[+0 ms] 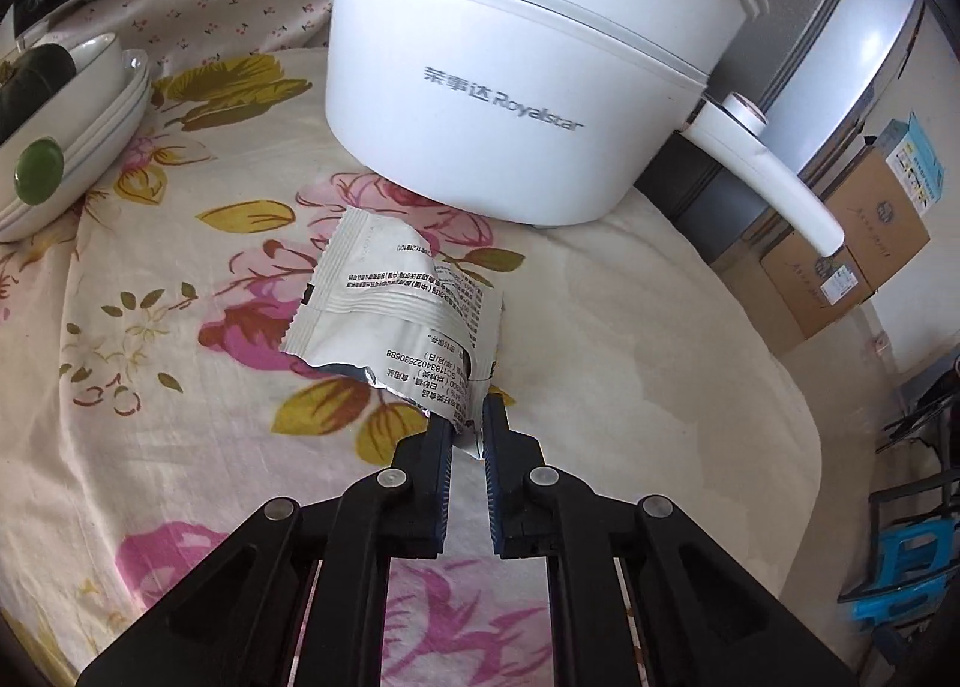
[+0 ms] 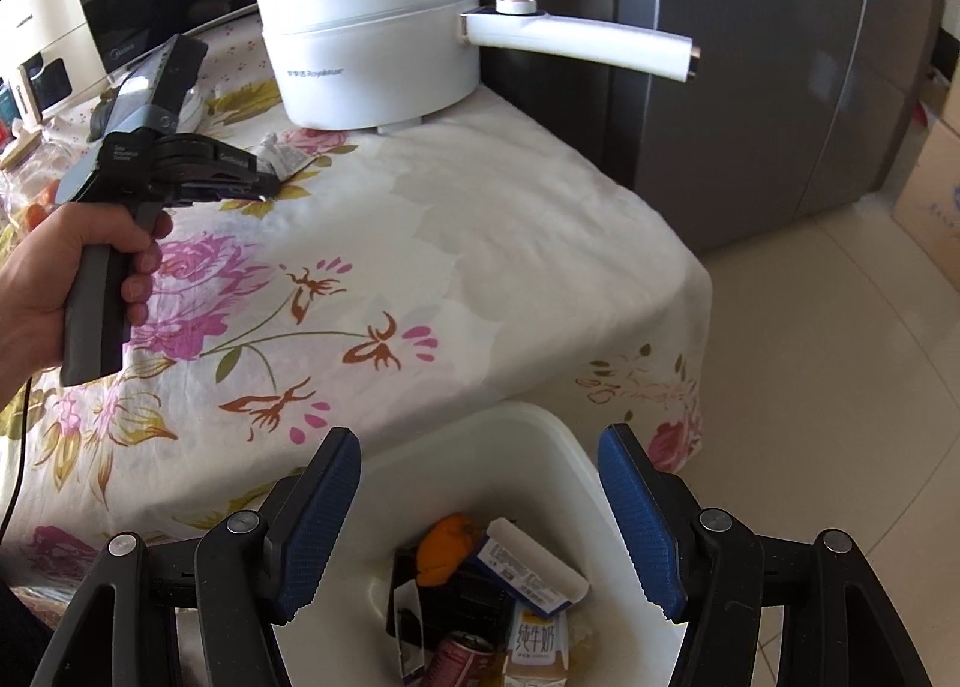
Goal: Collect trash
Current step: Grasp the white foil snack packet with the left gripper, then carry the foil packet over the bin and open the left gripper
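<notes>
**Left gripper pinches wrapper; right waits over bin**

While the left gripper clamps its nearly closed jaws on the near corner of the silver wrapper, that wrapper lies on the floral tablecloth, at six o'clock from the white pot. Over the white trash bin, the right gripper hangs wide open and empty; a milk carton lies inside.

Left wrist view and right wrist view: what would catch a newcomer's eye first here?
The big white electric pot dominates the far side of the floral tablecloth. Just in front of it, the left claw is shut on the corner of a torn silver wrapper. In the right wrist view, the open right claw hovers over a white bin beside the table, already holding cartons, a can and orange peel.
</notes>
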{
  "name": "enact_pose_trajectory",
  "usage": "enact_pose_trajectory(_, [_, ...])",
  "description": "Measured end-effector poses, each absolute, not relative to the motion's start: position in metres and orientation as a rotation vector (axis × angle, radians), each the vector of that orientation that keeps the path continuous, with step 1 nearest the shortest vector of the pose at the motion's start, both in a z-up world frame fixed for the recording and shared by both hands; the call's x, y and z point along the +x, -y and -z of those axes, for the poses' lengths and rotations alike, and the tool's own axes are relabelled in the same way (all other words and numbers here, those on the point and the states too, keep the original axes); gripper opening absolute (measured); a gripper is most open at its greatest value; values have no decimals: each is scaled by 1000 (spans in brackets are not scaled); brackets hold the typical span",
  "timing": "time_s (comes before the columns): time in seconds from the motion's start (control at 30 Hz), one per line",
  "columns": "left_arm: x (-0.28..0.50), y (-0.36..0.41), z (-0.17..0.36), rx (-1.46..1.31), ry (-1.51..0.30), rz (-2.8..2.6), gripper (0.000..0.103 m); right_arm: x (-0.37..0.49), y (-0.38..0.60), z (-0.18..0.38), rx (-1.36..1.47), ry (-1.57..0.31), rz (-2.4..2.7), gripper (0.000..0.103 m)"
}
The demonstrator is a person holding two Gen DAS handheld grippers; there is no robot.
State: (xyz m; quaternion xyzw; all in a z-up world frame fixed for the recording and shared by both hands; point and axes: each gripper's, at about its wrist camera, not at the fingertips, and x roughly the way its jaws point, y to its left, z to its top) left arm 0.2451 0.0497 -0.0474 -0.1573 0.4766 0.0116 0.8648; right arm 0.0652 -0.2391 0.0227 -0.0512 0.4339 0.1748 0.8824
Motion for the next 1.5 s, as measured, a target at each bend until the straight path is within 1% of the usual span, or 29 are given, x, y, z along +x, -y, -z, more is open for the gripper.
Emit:
enact_pose_trajectory(0.2, [207, 12, 9, -323, -973, 150, 10, 74, 259, -18, -38, -949, -330, 71])
enact_pose_trajectory(0.3, [176, 45, -2, -294, -1013, 240, 10, 74, 266, -21, -5, -955, -318, 71])
enact_pose_trajectory(0.47, [110, 100, 11, -262, -1129, 392, 10, 71, 279, -30, 23, -942, -272, 71])
enact_pose_trajectory(0.6, [61, 137, 37, -237, -1204, 461, 10, 71, 292, -34, 81, -948, -243, 71])
enact_pose_trajectory(0.67, [52, 148, 48, -203, -1221, 463, 10, 70, 296, -34, 111, -962, -249, 71])
enact_pose_trajectory(0.83, [43, 156, 54, -198, -1237, 479, 13, 65, 292, -28, 126, -999, -290, 71])
enact_pose_trajectory(0.87, [41, 157, 55, -197, -1249, 477, 14, 63, 290, -28, 114, -997, -288, 71])
enact_pose_trajectory(0.9, [40, 158, 57, -201, -1261, 479, 18, 61, 290, -29, 101, -992, -283, 71])
enact_pose_trajectory(0.93, [38, 160, 58, -203, -1278, 476, 29, 60, 291, -30, 91, -985, -275, 71])
enact_pose_trajectory(1.0, [34, 161, 60, -198, -1302, 452, 42, 58, 294, -32, 87, -975, -261, 71])
enact_pose_trajectory(1.03, [31, 161, 59, -196, -1303, 442, 45, 58, 296, -33, 91, -974, -259, 72])
enact_pose_trajectory(1.17, [22, 157, 50, -194, -1285, 419, 46, 57, 299, -34, 90, -969, -255, 73])
enact_pose_trajectory(1.3, [22, 151, 39, -173, -1255, 371, 50, 55, 295, -35, 71, -963, -260, 73])
enact_pose_trajectory(1.5, [2, 130, 11, -68, -1192, 198, 52, 48, 286, -38, 31, -955, -269, 74])
